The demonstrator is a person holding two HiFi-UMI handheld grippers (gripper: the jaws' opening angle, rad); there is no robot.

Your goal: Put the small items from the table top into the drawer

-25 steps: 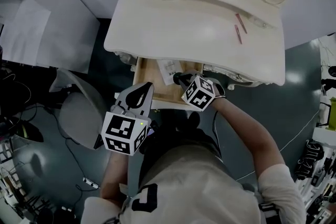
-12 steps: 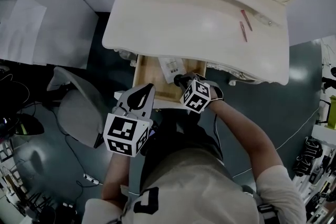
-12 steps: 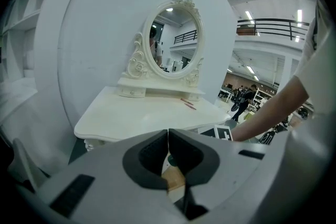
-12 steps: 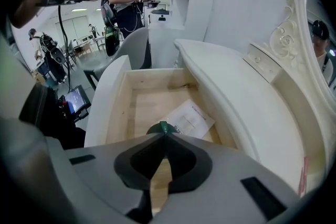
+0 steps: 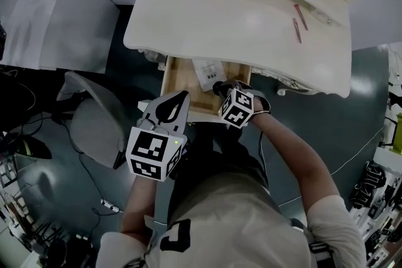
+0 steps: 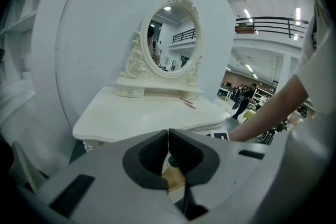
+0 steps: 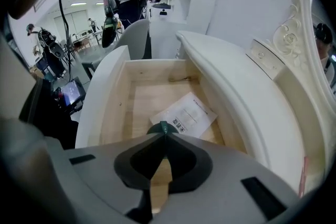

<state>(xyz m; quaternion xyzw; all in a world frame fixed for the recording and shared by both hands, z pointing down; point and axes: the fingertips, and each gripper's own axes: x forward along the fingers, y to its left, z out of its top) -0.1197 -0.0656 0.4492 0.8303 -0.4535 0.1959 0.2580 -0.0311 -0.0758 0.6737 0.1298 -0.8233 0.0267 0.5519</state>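
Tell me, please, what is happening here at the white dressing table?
A person works at the white dressing table with a claw in each hand. The right claw is shut on a small dark green item and hangs over the open wooden drawer, which holds a white printed sheet. The left claw is shut and empty, held near the drawer's front. On the table top lie two slim pink sticks, not yet put away.

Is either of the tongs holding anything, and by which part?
Right tongs: shut on a small dark green item at their tips, above the open drawer; which part is gripped cannot be told. Left tongs: shut, empty.
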